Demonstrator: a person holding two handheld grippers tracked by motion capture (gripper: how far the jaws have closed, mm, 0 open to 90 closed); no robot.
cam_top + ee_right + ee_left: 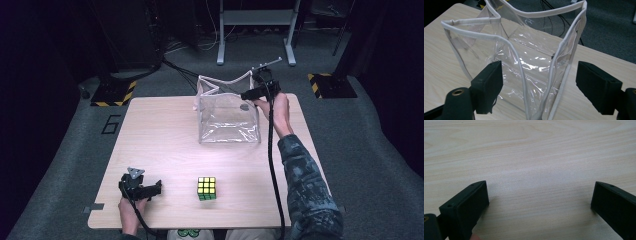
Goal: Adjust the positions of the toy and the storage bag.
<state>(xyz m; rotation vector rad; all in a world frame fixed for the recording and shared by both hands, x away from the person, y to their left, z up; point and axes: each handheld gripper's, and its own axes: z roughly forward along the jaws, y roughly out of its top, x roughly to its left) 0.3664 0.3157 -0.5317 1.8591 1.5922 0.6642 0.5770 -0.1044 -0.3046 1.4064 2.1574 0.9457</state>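
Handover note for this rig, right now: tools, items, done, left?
Left tool: open, nothing between its jaws, low over the table at the near left corner.
Right tool: open, jaws either side of the bag's edge seam at the far side, not pressing on it.
Bag: clear, upright, mouth open, nothing in it.
Cube: on the table near the front edge, right of the left tool, untouched.
Done: bag stands open.
Left, probably: grip the bag edge, pick up the cube, put it in.

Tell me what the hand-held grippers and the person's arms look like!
Each hand-held gripper is black, with two flat, blocky jaws. The left hand-held gripper carries a grey three-cornered plate on top. A long black cable trails from the right hand-held gripper. The right sleeve is dark with a mottled blue-grey pattern.
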